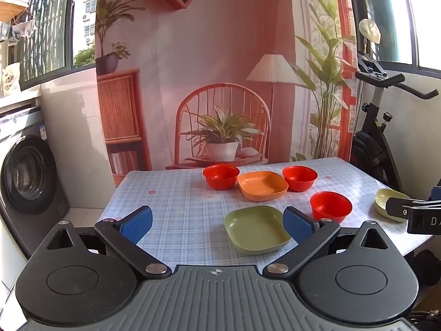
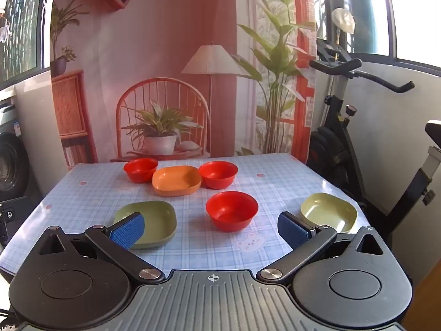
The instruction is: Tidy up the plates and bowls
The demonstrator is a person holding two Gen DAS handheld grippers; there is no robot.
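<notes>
Checked-cloth surface (image 2: 193, 248), glossy. Three round red bowls (image 2: 232, 211) and an orange squarish plate (image 2: 176, 180) cluster toward 12 o'clock; dark green plate (image 2: 154, 220) at 9, pale green plate (image 2: 329, 212) at 2. Exercise bike (image 2: 344, 127) at 3. Left tool (image 1: 217, 222) and right tool (image 2: 210, 227) both spread wide, empty, above the surface.

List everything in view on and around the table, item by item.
red bowls: three, red; two at the back flanking the orange plate, one nearer, mid-table
orange plate: one, orange, back centre
dark green plate: one, olive green, near left
pale green plate: one, light green, near right
table: one, blue checked cover
exercise bike: one, black, right of table
washing machine: one, left of table
left gripper: jaws open, empty
right gripper: jaws open, empty
</notes>
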